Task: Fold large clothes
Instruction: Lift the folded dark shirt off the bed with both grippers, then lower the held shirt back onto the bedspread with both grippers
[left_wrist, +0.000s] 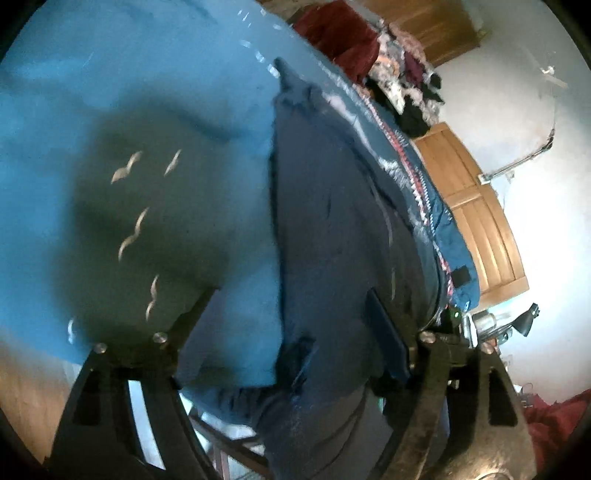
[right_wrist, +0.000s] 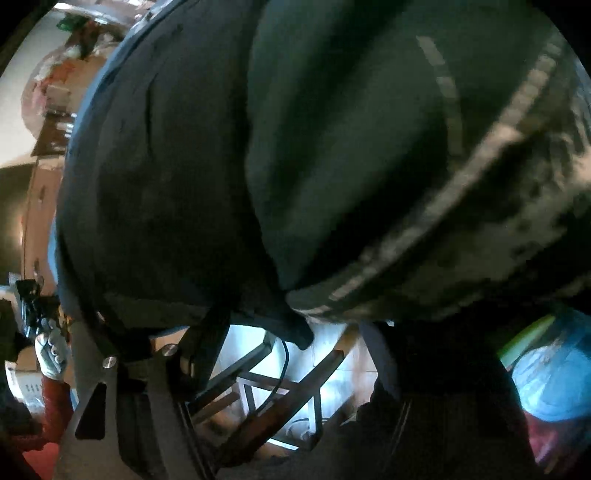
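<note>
Here, in the left wrist view, from left to right: bright blue bedsheet with pale bird-shaped marks (left_wrist: 110, 92), wide and heavily shadowed at its middle; then the dark navy fabric garment (left_wrist: 332, 206), spread on that sheet and spilling off the near edge. Long axis of the garment running from the near bottom of the frame up and away, tapering to a pointed corner at the far end, near the top centre. Lengthwise fold line along its left edge, a small patch or pocket flap near the bottom. Left gripper (left_wrist: 291, 332) spread wide, one black finger (left_wrist: 192, 314) over the sheet, the other over the cloth, nothing pinched between them. Farther right, a patterned quilt edge in red, white and blue (left_wrist: 424, 192) just beside the garment, then a wooden panelled door (left_wrist: 476, 218) against a pale wall.

In the right wrist view, at far left, a gloved hand on a red sleeve (right_wrist: 51, 354) gripping the other tool. Then the same dark garment (right_wrist: 184, 166) filling most of the frame, very close to the lens, draped downward with a pale striped band slanting across the right. Right gripper (right_wrist: 291, 343) mostly buried in cloth; whether clenched or released, cannot tell. Below, a metal and wood frame (right_wrist: 280, 387). At far right, a light blue plastic bag (right_wrist: 554, 373).
</note>
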